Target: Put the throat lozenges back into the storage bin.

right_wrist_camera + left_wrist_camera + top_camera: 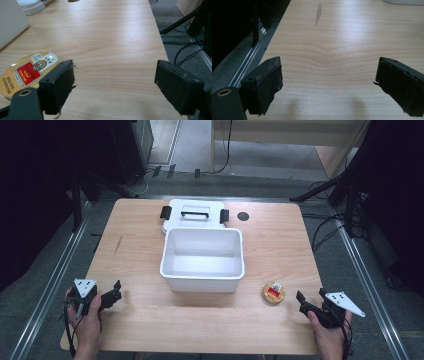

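Round gold-lidded tin with red label lies just left of the empty, wide-open right gripper; left gripper, also wide, sits far off.

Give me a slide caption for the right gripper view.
Open right gripper over the wooden table, beside a round gold tin with red label.

Soft overhead light, mild glare on the table, dark surroundings.
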`<state>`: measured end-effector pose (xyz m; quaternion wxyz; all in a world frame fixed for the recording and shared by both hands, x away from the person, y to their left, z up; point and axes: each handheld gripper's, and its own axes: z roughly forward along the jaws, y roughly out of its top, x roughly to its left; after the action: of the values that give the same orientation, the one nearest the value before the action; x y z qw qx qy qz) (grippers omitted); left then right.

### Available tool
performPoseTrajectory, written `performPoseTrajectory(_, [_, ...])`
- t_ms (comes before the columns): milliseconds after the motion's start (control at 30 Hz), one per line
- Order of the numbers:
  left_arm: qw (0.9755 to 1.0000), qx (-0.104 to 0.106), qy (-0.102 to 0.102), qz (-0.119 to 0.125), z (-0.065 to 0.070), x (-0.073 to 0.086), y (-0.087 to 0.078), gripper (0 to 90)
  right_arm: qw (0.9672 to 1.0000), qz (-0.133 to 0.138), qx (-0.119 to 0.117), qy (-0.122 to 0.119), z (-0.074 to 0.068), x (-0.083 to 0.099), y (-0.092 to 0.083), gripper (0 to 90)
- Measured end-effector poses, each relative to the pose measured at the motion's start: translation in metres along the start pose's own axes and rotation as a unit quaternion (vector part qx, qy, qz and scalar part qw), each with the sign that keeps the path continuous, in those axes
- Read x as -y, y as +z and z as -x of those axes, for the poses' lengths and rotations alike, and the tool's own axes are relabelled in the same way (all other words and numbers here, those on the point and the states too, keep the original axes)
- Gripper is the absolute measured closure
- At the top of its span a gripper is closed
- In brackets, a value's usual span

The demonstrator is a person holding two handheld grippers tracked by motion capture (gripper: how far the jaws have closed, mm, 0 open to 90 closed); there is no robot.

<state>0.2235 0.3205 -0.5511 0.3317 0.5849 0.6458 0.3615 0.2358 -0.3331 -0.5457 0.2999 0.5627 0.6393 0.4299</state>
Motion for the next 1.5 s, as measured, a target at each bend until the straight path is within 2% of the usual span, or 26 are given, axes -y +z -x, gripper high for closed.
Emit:
performPoseTrajectory(133, [1.0000,-0.001,0.000,0.001,0.000,0.000,0.000,7.5,0.9999,-0.008,-0.004,-0.009,-0.002,0.000,0.001,14.9])
performPoseTrajectory(167, [0.9998,0.011,-0.014,0.003,0.000,0.000,0.000,7.4,0.9998,-0.015,-0.001,-0.013,-0.003,-0.001,0.002,15.3])
performPoseTrajectory(333, [0.9997,0.024,-0.005,0.001,0.001,0.000,0.000,4.4,0.9991,-0.037,0.006,-0.019,-0.006,-0.002,0.006,15.0])
performPoseTrajectory(567, [0.9997,0.022,-0.004,0.006,0.001,0.000,-0.001,2.6,0.9984,-0.049,0.001,-0.030,-0.014,-0.005,0.007,13.9])
performPoseTrajectory(700, [0.9996,0.029,-0.008,0.002,0.000,0.001,-0.001,0.0,0.9961,-0.077,0.008,-0.042,-0.019,-0.010,0.009,13.9])
performPoseTrajectory(800, [0.9994,0.031,-0.011,0.003,0.000,0.001,-0.002,0.0,0.9950,-0.088,0.012,-0.047,-0.021,-0.012,0.009,13.9])
performPoseTrajectory(933, [0.9994,0.035,-0.001,0.003,0.002,0.001,-0.001,0.0,0.9925,-0.105,0.003,-0.063,-0.026,-0.020,0.008,13.7])
performPoseTrajectory(967, [0.9994,0.036,0.002,-0.001,0.003,0.000,-0.001,0.0,0.9905,-0.115,-0.004,-0.076,-0.030,-0.024,0.008,13.6])
performPoseTrajectory(1000, [0.9994,0.036,0.002,-0.001,0.003,0.000,-0.001,0.0,0.9905,-0.115,-0.004,-0.076,-0.030,-0.024,0.008,13.6])
performPoseTrajectory(1033, [0.9993,0.038,0.001,-0.001,0.002,0.000,0.000,0.0,0.9880,-0.128,-0.004,-0.087,-0.033,-0.027,0.009,13.6])
performPoseTrajectory(1067, [0.9993,0.038,0.001,-0.001,0.002,0.000,0.000,0.0,0.9880,-0.128,-0.004,-0.087,-0.033,-0.027,0.009,13.6])
performPoseTrajectory(1133, [0.9991,0.042,-0.003,0.000,0.002,0.000,0.000,0.0,0.9839,-0.151,0.002,-0.096,-0.036,-0.031,0.011,13.6])
performPoseTrajectory(1167, [0.9991,0.042,-0.005,0.001,0.002,0.000,0.000,0.0,0.9802,-0.169,-0.004,-0.103,-0.040,-0.034,0.013,13.6])
performPoseTrajectory(1200, [0.9991,0.043,-0.004,0.001,0.001,0.000,0.000,0.0,0.9802,-0.169,-0.004,-0.103,-0.040,-0.034,0.013,13.6])
performPoseTrajectory(1233, [0.9991,0.043,-0.002,0.002,0.001,0.000,0.000,0.0,0.9761,-0.186,-0.008,-0.111,-0.042,-0.038,0.014,13.5])
performPoseTrajectory(1267, [0.9991,0.043,-0.001,0.002,0.002,0.000,0.000,0.0,0.9761,-0.186,-0.008,-0.111,-0.042,-0.038,0.014,13.5])
performPoseTrajectory(1300, [0.9991,0.042,0.000,0.002,0.002,0.000,-0.001,0.0,0.9726,-0.198,-0.013,-0.120,-0.045,-0.040,0.016,13.4])
performPoseTrajectory(1333, [0.9991,0.043,0.002,0.002,0.002,0.000,-0.001,0.0,0.9706,-0.205,-0.017,-0.125,-0.046,-0.042,0.016,13.4])
performPoseTrajectory(1433, [0.9990,0.045,-0.001,0.001,0.002,0.000,0.000,0.0,0.9654,-0.220,-0.023,-0.138,-0.050,-0.046,0.017,13.4])
performPoseTrajectory(1500, [0.9990,0.045,-0.002,0.000,0.001,0.000,0.000,0.0,0.9632,-0.225,-0.016,-0.146,-0.051,-0.049,0.017,13.4])
